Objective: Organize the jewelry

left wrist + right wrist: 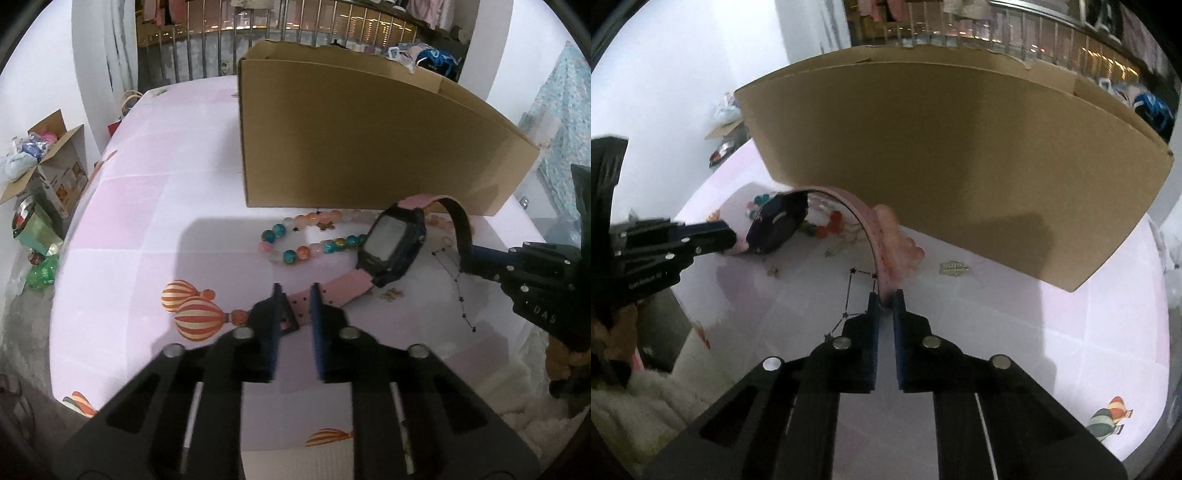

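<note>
A watch with a dark case and a pink strap lies in front of a tall cardboard box. My left gripper is shut on the near pink strap end. My right gripper pinches the far strap end, which arches up from the case. In the right wrist view the strap curves from the watch down into my right gripper, and my left gripper holds it from the left. A multicoloured bead bracelet lies behind the watch. A thin star chain lies under the right gripper.
The cloth is pink and white with balloon prints. Pale pink beads, a small metal badge and a gold charm lie near the box. An open carton of clutter stands beyond the table's left edge.
</note>
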`<state>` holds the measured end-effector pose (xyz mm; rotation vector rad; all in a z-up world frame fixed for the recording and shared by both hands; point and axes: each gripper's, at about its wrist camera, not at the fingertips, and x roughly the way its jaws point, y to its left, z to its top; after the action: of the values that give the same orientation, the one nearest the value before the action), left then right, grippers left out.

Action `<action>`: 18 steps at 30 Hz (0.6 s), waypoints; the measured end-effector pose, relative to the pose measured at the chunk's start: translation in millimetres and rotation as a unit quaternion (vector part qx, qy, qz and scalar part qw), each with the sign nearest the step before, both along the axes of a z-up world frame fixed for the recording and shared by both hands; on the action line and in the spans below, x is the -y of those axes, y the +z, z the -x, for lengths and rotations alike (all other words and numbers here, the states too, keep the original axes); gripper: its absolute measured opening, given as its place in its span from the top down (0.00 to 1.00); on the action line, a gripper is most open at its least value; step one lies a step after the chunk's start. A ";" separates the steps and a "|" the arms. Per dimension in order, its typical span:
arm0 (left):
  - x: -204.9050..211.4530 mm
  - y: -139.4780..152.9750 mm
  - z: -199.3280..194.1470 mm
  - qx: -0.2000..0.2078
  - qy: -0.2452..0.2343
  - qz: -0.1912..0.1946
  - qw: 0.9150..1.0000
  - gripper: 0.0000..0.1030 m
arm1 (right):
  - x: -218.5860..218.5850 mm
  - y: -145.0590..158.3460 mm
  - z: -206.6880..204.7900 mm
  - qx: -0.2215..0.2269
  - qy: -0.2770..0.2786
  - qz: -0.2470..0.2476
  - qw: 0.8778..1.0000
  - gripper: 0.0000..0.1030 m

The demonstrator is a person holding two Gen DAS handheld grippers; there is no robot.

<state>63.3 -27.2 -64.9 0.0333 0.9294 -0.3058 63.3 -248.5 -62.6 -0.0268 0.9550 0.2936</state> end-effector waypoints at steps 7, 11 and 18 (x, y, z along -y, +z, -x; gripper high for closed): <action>4.9 7.7 10.7 0.010 -0.015 0.037 0.999 1.00 | 6.9 8.0 11.9 0.019 -0.018 -0.014 1.000 0.97; 5.2 15.9 17.8 0.027 -0.014 0.041 0.999 1.00 | 5.8 15.8 20.4 0.037 -0.026 -0.014 0.999 0.97; 0.0 27.1 29.4 0.044 -0.005 0.044 0.998 1.00 | 27.9 34.9 43.4 0.056 -0.030 -0.006 0.998 0.97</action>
<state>33.9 -27.2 -37.8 -0.0291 0.8283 -0.3525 20.0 -276.4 -27.7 -0.0033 0.8410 0.2392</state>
